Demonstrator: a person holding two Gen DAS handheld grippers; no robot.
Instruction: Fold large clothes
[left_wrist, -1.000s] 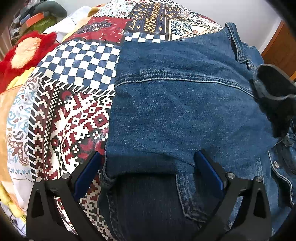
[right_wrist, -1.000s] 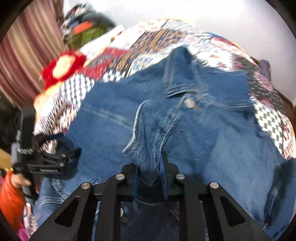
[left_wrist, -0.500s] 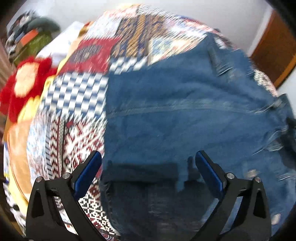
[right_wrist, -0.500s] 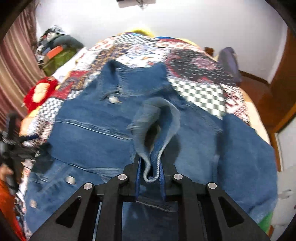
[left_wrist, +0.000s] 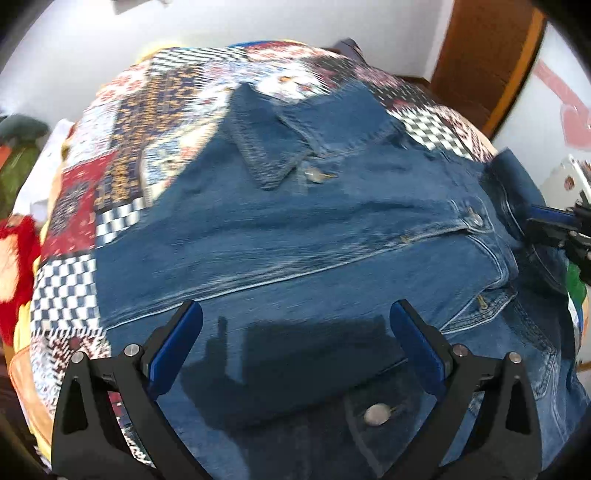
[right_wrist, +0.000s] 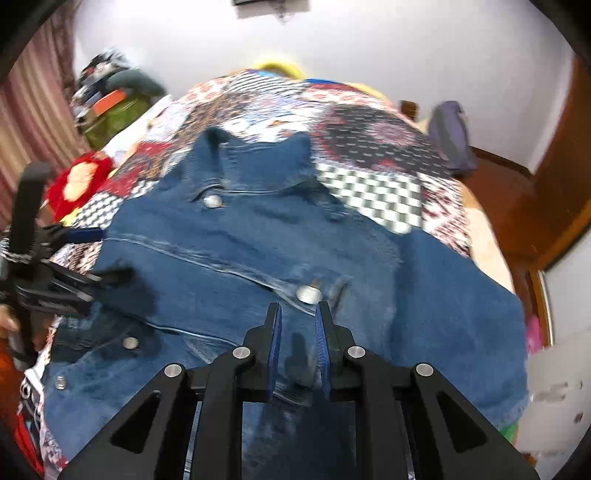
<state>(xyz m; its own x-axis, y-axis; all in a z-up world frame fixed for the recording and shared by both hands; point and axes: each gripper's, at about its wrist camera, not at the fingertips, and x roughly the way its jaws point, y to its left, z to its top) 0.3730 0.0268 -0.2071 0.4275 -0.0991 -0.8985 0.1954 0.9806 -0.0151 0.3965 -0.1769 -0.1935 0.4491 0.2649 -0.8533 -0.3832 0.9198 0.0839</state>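
A blue denim jacket (left_wrist: 295, 221) (right_wrist: 258, 258) lies front up on a patchwork bedspread (left_wrist: 147, 110) (right_wrist: 369, 184), collar (left_wrist: 266, 147) toward the far wall. One sleeve (right_wrist: 461, 295) lies spread flat to the right. My left gripper (left_wrist: 297, 317) (right_wrist: 110, 253) hovers open and wide above the jacket's lower left part, with nothing between its blue pads. My right gripper (right_wrist: 298, 306) (left_wrist: 543, 225) hangs over the chest pocket button (right_wrist: 308, 294). Its jaws stand almost together and no cloth shows in the narrow gap.
A red and yellow plush toy (left_wrist: 14, 258) (right_wrist: 77, 181) sits at the bed's left edge. Bags and clothes (right_wrist: 110, 99) are piled at the far left by a curtain. A purple bag (right_wrist: 450, 136) and wooden door (left_wrist: 480, 55) stand to the right.
The denim fold that stood between my right jaws is gone from them, and the sleeve lies flat at the right. My left gripper has risen and pulled back, so the collar shows.
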